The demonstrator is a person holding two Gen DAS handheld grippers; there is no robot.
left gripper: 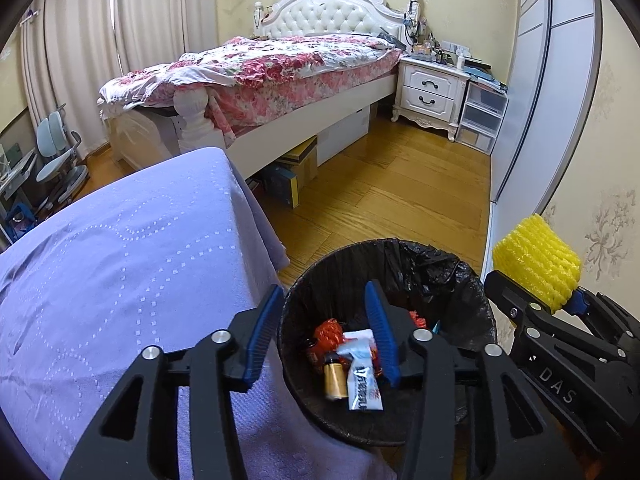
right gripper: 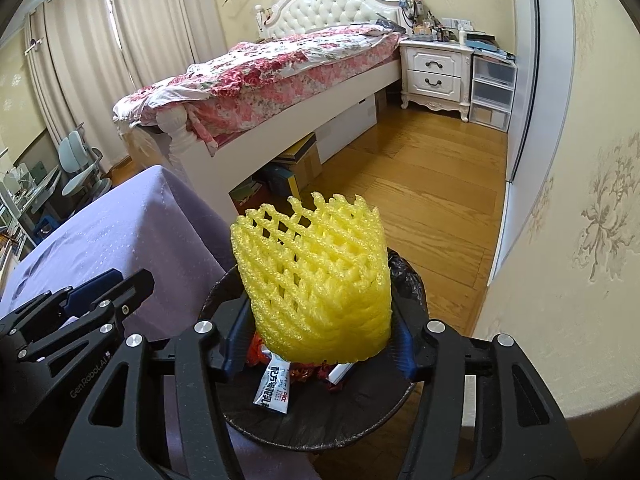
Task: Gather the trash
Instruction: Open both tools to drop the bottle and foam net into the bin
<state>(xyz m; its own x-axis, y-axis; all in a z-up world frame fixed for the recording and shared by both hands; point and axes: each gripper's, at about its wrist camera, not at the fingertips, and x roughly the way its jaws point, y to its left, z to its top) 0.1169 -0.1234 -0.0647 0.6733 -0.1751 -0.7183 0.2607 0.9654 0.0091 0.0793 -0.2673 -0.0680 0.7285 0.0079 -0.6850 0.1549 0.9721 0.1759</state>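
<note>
Trash bin point(left gripper: 460, 276) beside purple-clothed table point(left gripper: 120, 260); bed point(left gripper: 280, 72) behind.

1 yellow foam net point(right gripper: 316, 284), 1 bin point(left gripper: 472, 280), 2 grippers, 1 bed point(left gripper: 280, 68), 1 nightstand point(left gripper: 432, 88).

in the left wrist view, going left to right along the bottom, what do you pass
purple cloth → left gripper over the black-lined trash bin → right gripper with the yellow foam net → floral wallpaper

We see the bin point(left gripper: 472, 280) on the floor point(left gripper: 400, 200) just right of the cloth-covered table point(left gripper: 120, 260), wrappers point(left gripper: 362, 384) inside it, foam net point(right gripper: 316, 280) above it, bed point(left gripper: 280, 68) behind.
</note>
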